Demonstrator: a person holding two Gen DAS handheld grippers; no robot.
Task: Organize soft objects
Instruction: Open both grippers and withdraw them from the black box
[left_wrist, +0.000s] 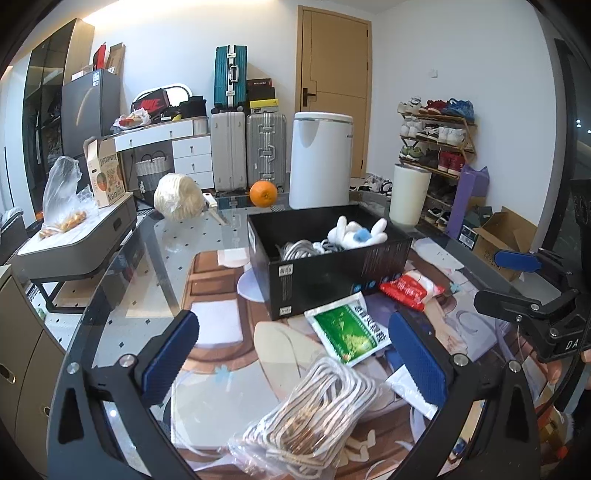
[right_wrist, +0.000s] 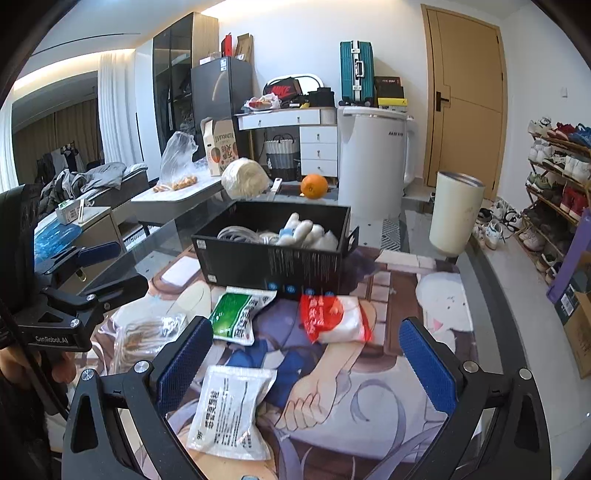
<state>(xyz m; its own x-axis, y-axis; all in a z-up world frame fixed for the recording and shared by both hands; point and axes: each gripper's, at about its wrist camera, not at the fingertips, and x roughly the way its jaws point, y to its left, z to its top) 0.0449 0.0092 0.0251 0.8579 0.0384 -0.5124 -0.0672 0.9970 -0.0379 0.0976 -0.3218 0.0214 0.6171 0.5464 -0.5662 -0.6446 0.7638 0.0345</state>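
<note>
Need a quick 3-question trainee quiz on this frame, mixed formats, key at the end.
1. True or false: the black box already holds a white plush toy and a coiled white cable.
2. Which packet lies closest to the right gripper? A) green packet B) red-and-white packet C) white packet
3. Fill in: the left gripper hovers open above a clear bag of ____.

Key: 1 true; 2 C; 3 rope.
</note>
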